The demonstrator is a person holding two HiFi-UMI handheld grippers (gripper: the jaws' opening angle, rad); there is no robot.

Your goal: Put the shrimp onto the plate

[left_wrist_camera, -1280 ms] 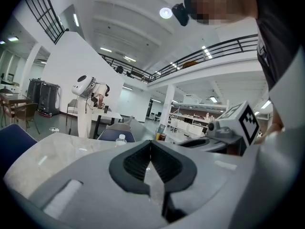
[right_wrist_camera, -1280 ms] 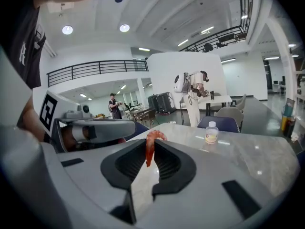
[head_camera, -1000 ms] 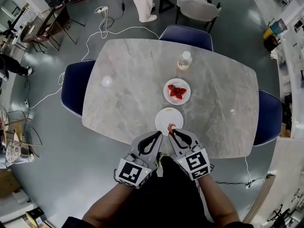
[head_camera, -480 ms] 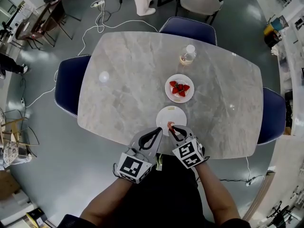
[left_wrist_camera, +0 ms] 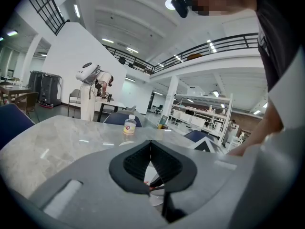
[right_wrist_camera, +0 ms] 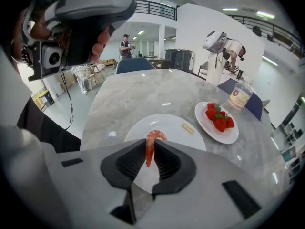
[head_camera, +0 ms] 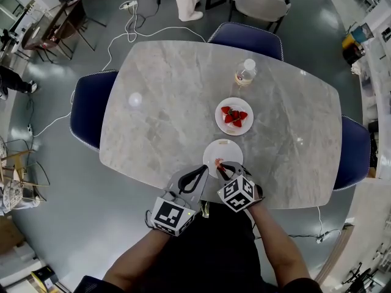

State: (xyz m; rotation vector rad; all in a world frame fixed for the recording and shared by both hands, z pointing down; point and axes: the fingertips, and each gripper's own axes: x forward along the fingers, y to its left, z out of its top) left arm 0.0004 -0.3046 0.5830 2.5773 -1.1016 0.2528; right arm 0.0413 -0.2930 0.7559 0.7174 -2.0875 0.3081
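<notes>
Right claw [right_wrist_camera: 150, 152] is pinching the shrimp [right_wrist_camera: 153, 137], dangling it right over the plate [right_wrist_camera: 186, 128]. It's carried there but not set down yet; letting go remains. Left claw [left_wrist_camera: 150, 146] is waiting beside the plate, pressed together, empty.

Bottle [right_wrist_camera: 238, 97]: red-and-yellow label, print too small to read.
Plate [right_wrist_camera: 177, 133]: small gold mark near the far rim, letters illegible.
Left tool [head_camera: 202, 171]: cube bears a black-and-white square marker, no letters.
Right tool [head_camera: 221, 165]: cube bears the same kind of marker, no letters.
Readable text: none.
</notes>
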